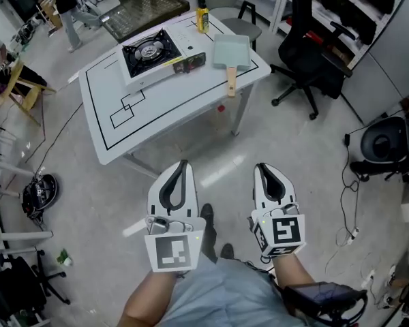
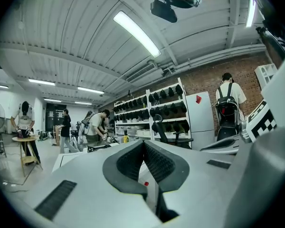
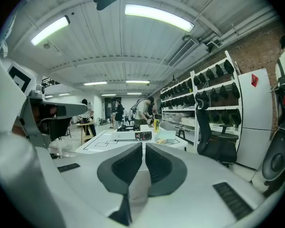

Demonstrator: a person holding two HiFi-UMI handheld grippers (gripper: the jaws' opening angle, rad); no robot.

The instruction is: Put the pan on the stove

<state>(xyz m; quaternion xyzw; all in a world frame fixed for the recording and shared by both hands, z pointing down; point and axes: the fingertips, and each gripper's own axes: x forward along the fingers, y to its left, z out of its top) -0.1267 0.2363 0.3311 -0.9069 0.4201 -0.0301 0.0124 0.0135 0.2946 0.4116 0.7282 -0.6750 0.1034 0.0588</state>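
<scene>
Left tongs (image 1: 183,163) and right tongs (image 1: 261,167) closed empty, well apart from table (image 1: 170,107) bearing stove (image 1: 150,53), pan (image 1: 230,50), bottle (image 1: 202,16)

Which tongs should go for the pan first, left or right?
Right, probably. The pale blue square pan with a wooden handle lies on the person's right of the white gas stove, its handle pointing back nearer the right tongs. Both are shut and empty; the left tongs line up with the stove.
</scene>
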